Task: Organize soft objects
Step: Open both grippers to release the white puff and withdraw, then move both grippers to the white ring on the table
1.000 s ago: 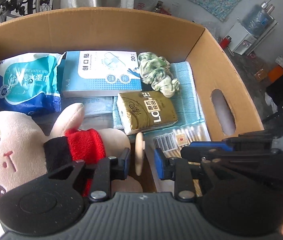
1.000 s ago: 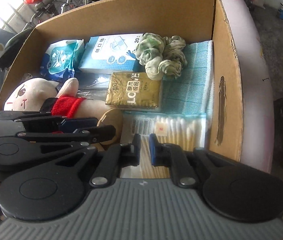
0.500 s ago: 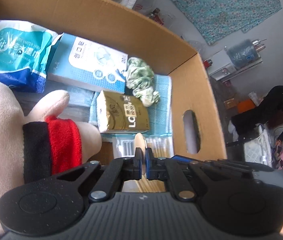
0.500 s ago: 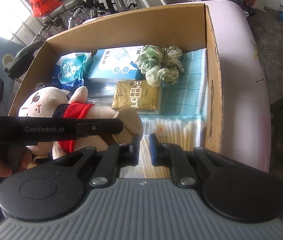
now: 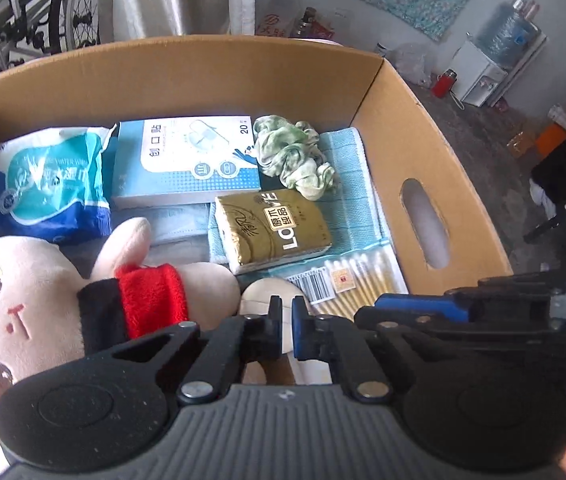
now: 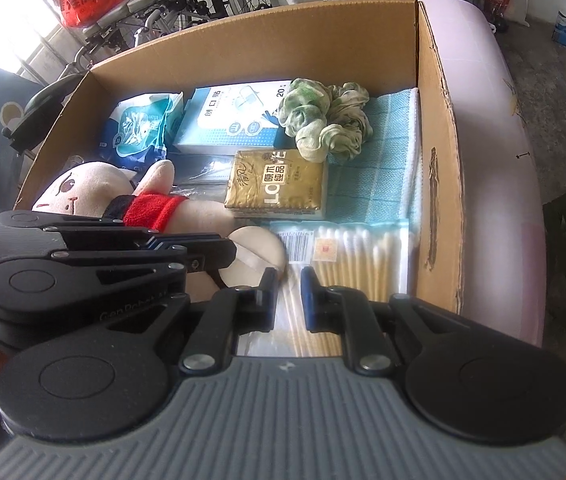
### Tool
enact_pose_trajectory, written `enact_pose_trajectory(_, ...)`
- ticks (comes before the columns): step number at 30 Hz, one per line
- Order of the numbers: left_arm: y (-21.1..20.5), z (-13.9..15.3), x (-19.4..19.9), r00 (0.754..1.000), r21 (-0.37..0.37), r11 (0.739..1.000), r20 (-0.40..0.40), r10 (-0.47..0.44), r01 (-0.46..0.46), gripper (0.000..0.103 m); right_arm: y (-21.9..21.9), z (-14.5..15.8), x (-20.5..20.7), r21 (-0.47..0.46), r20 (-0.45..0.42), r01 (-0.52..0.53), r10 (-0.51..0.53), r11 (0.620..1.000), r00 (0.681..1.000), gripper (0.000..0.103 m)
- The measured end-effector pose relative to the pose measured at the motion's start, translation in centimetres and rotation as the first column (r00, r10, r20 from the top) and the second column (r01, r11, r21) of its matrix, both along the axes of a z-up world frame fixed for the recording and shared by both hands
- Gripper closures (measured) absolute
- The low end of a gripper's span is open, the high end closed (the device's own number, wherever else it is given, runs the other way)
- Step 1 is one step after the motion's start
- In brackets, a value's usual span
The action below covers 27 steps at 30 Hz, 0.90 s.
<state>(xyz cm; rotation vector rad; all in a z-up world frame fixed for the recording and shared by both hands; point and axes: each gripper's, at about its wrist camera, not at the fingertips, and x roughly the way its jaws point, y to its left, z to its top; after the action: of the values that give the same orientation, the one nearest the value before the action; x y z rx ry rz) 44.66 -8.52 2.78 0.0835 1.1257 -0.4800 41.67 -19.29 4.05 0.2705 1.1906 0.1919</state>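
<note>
A cardboard box (image 5: 219, 80) holds soft goods. A beige plush rabbit (image 5: 19, 292) with a red and black band lies at its near left. A round beige powder puff (image 5: 267, 292) lies flat beside the rabbit. My left gripper (image 5: 286, 330) is just above the puff, its jaws a narrow gap apart and holding nothing. My right gripper (image 6: 286, 292) is slightly open and empty over the cotton swab pack (image 6: 359, 256). A green scrunchie (image 5: 291, 156) lies on a teal towel (image 5: 347, 184).
A wet wipes pack (image 5: 43, 184), a blue plaster box (image 5: 183, 164) and a gold tissue pack (image 5: 271, 228) fill the box's back and middle. The box stands on a pink surface (image 6: 495, 160). Wheelchairs and a water dispenser stand beyond.
My left gripper held the puff on edge, shut on it, then let it go; the puff now lies flat. My right gripper's jaws have parted a little.
</note>
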Motion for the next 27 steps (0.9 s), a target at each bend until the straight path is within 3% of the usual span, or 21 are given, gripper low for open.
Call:
enact_pose_trajectory(5,1.5,-1.1,0.4,0.987,-0.11,0.992,-0.156,0.047,-0.064,0.097,-0.4,2.3,-1.8,0.023,0.044,0.01,-0.011,1.0,0.999,0.09)
enact_pose_trajectory(6,2.4,-0.9,0.0,0.986,-0.151,0.984,-0.146,0.076,-0.098,0.096,-0.5,3.0,-2.4,0.038,0.061,0.015,-0.017,0.999,0.998,0.09)
enact_pose_trajectory(9,4.6,1.6,-2.6,0.998,-0.257,0.964,-0.032,0.061,-0.068,0.082,-0.6,5.8,-4.7,0.07,0.127,-0.001,-0.008,0.998,0.992,0.088)
enact_pose_trajectory(14,10.6,6.0,-10.3,0.986,-0.287,0.956,0.133,0.102,-0.06,0.071,0.4,10.1,-9.1,0.079,0.241,-0.082,0.061,0.994,0.968,0.08)
enact_pose_trajectory(17,15.3,7.0,-15.2,0.963,-0.281,0.955,0.218,0.157,-0.092,0.066,1.2,11.2,-12.0,0.124,0.272,-0.112,0.075,0.986,0.959,0.078)
enact_pose_trajectory(22,21.8,4.5,-21.3,0.933,-0.165,0.972,0.293,0.211,-0.168,0.066,4.3,10.2,-15.7,0.215,0.273,-0.163,0.1,0.963,0.957,0.075)
enact_pose_trajectory(24,23.9,2.9,-22.8,0.935,-0.162,0.967,0.266,0.235,-0.196,0.062,6.3,8.6,-16.6,0.238,0.236,-0.183,0.126,0.954,0.964,0.074)
enact_pose_trajectory(25,24.7,2.2,-23.4,0.938,-0.173,0.963,0.246,0.246,-0.207,0.054,7.3,7.5,-16.9,0.24,0.208,-0.199,0.15,0.95,0.967,0.074)
enact_pose_trajectory(27,26.0,0.6,-24.3,0.943,-0.207,0.954,0.208,0.262,-0.219,0.053,9.8,4.7,-17.5,0.237,0.138,-0.212,0.183,0.948,0.973,0.074)
